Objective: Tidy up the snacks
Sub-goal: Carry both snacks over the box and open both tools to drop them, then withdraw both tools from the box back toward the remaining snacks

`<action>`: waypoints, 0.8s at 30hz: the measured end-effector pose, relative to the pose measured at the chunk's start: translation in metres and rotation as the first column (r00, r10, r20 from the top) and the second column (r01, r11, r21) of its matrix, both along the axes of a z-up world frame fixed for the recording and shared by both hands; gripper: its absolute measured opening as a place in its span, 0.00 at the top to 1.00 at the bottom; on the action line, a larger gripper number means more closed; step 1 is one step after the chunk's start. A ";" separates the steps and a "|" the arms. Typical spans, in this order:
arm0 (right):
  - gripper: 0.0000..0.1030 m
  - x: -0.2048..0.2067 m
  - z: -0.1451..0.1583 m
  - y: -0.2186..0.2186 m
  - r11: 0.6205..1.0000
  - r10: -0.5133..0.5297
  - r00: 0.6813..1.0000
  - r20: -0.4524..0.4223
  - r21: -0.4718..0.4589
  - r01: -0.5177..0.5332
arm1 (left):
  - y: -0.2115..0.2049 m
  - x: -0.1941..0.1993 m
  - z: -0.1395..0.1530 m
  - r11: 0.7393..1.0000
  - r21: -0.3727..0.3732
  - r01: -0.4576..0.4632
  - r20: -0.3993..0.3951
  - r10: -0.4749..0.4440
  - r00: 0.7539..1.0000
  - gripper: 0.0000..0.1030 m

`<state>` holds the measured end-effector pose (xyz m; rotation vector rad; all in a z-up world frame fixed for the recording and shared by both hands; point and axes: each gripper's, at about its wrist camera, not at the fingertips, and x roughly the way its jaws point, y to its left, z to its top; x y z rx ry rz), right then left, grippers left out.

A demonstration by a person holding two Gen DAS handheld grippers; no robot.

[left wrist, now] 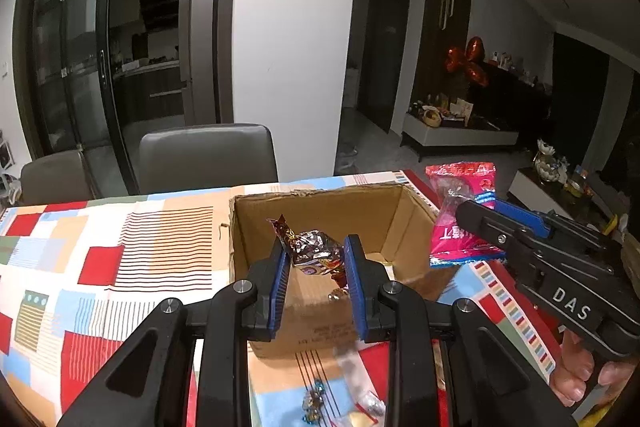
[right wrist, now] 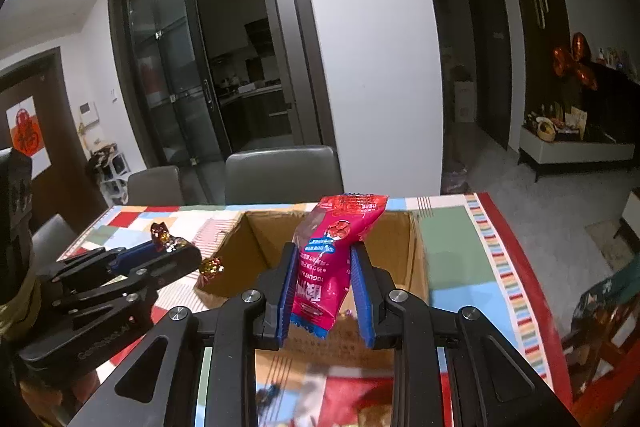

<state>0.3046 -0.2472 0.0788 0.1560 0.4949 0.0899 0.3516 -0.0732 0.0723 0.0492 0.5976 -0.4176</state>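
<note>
My left gripper [left wrist: 316,259] is shut on a shiny foil-wrapped candy [left wrist: 314,249] and holds it over the open cardboard box [left wrist: 320,203]. My right gripper [right wrist: 324,287] is shut on a pink snack packet [right wrist: 332,255], held upright over the near edge of the same box [right wrist: 416,251]. The pink packet also shows in the left wrist view [left wrist: 460,215], right of the box. The left gripper with its candy [right wrist: 166,237] shows in the right wrist view, left of the box. Small wrapped items lie on the box floor [left wrist: 338,293].
The table carries a patchwork cloth [left wrist: 120,259]. Loose small candies [left wrist: 316,399] lie on the cloth in front of the box. Two grey chairs [left wrist: 208,155] stand behind the table. A wooden chair [right wrist: 600,327] stands at the right.
</note>
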 end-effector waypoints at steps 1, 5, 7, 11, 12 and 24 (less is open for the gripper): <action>0.73 0.004 0.000 0.000 1.000 0.000 1.000 0.000 -0.003 0.000 | -0.001 0.005 -0.001 1.000 0.000 0.001 -0.004 -0.001 1.000 0.74; 0.73 0.020 -0.003 0.001 1.000 0.008 1.000 -0.008 -0.020 -0.008 | -0.007 0.022 -0.004 1.000 0.010 -0.006 -0.019 0.006 1.000 0.73; 0.73 0.026 -0.005 0.001 1.000 0.012 1.000 -0.016 -0.027 -0.012 | -0.010 0.030 -0.006 1.000 0.016 -0.005 -0.030 0.005 1.000 0.73; 0.73 0.039 -0.010 -0.001 0.999 0.006 0.999 -0.038 -0.044 -0.008 | -0.015 0.041 -0.008 0.999 0.024 -0.020 -0.038 0.021 0.999 0.62; 0.72 0.041 -0.011 -0.003 0.999 -0.005 0.999 -0.038 -0.046 0.003 | -0.015 0.043 -0.007 0.999 0.021 -0.026 -0.037 0.027 0.999 0.51; 0.44 0.013 -0.011 -0.011 0.999 -0.035 0.999 -0.032 -0.030 0.034 | -0.004 -0.001 -0.004 0.997 0.057 -0.056 0.045 0.054 0.998 0.35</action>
